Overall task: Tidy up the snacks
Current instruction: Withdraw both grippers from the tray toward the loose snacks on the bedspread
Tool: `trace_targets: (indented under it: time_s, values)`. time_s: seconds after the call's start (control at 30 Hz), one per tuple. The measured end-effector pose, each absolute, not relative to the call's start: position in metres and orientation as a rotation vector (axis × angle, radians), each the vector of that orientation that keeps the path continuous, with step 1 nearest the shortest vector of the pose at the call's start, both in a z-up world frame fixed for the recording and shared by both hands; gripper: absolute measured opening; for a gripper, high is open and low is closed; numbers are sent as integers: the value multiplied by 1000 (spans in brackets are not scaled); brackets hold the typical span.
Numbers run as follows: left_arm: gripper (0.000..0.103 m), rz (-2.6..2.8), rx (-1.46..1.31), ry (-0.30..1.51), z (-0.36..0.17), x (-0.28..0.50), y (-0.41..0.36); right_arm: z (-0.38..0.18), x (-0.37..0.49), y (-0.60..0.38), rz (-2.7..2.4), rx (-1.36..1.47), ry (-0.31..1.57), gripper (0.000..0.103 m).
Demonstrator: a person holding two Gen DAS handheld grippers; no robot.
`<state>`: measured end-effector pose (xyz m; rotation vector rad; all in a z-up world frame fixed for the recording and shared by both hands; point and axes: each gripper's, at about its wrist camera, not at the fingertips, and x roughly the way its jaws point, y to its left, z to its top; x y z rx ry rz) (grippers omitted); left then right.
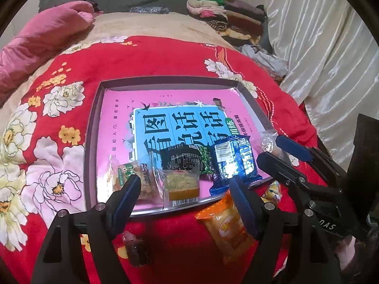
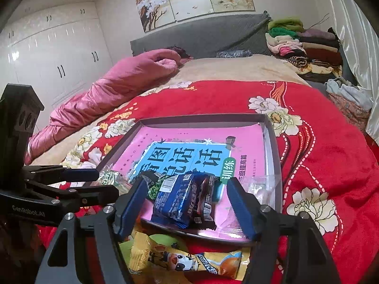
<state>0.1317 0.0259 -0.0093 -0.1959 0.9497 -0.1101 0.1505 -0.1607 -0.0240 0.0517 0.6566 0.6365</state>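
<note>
A shallow grey-rimmed tray [image 1: 165,80] [image 2: 201,118] lined with a pink and blue book cover lies on the red floral blanket. Near its front edge lie a blue packet [image 1: 234,161] [image 2: 180,201], a black-green packet [image 1: 184,161], a clear-wrapped yellow cake [image 1: 182,184] and another clear-wrapped snack [image 1: 128,172]. My left gripper [image 1: 184,187] [image 2: 106,182] is open, straddling the cake without touching it. My right gripper [image 2: 187,187] [image 1: 272,151] is open around the blue packet, pads apart from it. Outside the tray lie an orange packet [image 1: 225,224], a dark candy [image 1: 136,250] and a yellow cartoon packet [image 2: 184,258].
A crumpled clear wrapper [image 1: 267,142] [image 2: 260,184] sits at the tray's right rim. A pink quilt [image 2: 113,87] lies at the back left, folded clothes [image 2: 303,45] at the back right, a white curtain [image 1: 331,71] on the right, white wardrobes [image 2: 59,59] on the left.
</note>
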Motion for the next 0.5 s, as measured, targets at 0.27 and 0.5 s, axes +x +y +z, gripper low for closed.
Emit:
trace_targets:
  time_s: [0.27, 0.5]
  values:
    - [78, -119, -191, 938, -1, 126, 25, -16, 147, -173, 630, 84, 630, 74]
    - [78, -126, -180, 930, 4, 121, 22, -12, 144, -181, 615, 108, 621, 77]
